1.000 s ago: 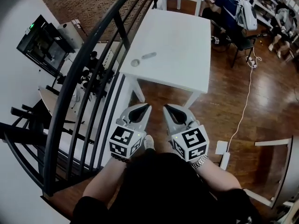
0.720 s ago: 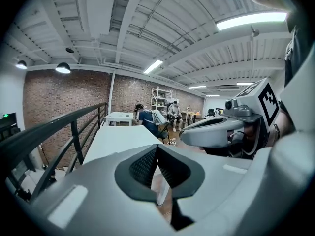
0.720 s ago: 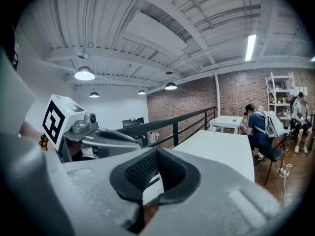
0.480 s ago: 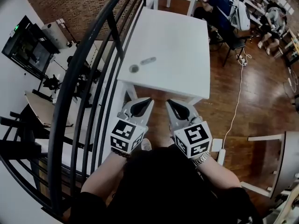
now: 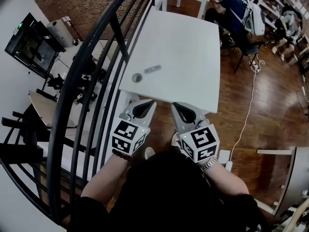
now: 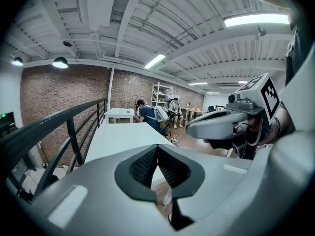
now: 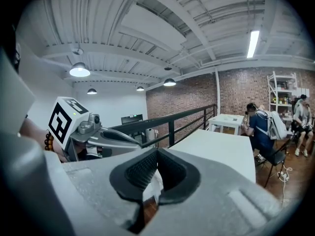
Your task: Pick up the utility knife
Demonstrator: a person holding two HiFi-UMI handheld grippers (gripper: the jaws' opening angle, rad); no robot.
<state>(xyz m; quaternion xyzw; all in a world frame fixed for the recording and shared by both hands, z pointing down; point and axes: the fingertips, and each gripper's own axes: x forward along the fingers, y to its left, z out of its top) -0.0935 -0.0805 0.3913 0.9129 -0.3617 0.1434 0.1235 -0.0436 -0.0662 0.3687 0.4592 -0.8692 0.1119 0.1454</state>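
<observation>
The utility knife [image 5: 152, 69], a small grey bar, lies near the left side of the white table [image 5: 193, 47], with a small round grey object [image 5: 137, 78] just beside it. My left gripper [image 5: 148, 103] and right gripper [image 5: 176, 105] are side by side at the table's near edge, short of the knife. Both are shut with nothing between the jaws. In the left gripper view the left gripper [image 6: 157, 147] points along the table top [image 6: 120, 137]; the knife does not show there. The right gripper [image 7: 157, 151] faces the same table [image 7: 224, 149].
A black metal railing [image 5: 104, 57] runs along the table's left side, with a drop to a lower level behind it. People sit at a far table [image 5: 236, 6]. A white cable [image 5: 251, 105] crosses the wood floor, and a white chair frame [image 5: 289, 168] stands at the right.
Both grippers have moved forward together toward the table; their tips now reach its near edge. The jaws have stayed shut.
</observation>
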